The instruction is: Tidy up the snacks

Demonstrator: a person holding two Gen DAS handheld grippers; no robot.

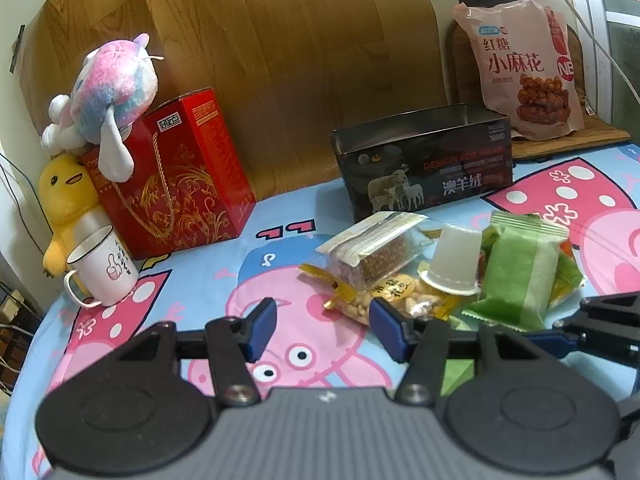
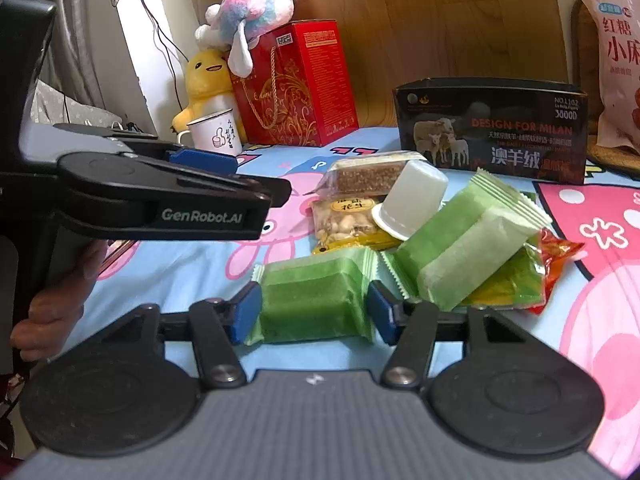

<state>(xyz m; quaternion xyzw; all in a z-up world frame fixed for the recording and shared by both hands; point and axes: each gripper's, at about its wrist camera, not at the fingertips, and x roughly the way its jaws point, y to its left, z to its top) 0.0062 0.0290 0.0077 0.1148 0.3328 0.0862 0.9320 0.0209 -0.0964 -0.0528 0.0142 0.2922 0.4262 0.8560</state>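
A pile of snacks lies on the cartoon-print cloth: a yellow peanut packet, a clear-wrapped brown cake, an upturned white jelly cup and green wrapped cakes. An open dark tin box stands behind them. My left gripper is open and empty, its right finger just short of the peanut packet. My right gripper is open, with its fingers on either side of a green wrapped cake that lies on the cloth. The left gripper also shows in the right wrist view.
A red gift box with a pastel plush toy on top, a yellow duck plush and a white mug stand at the back left. A pink snack bag leans at the back right on a wooden board.
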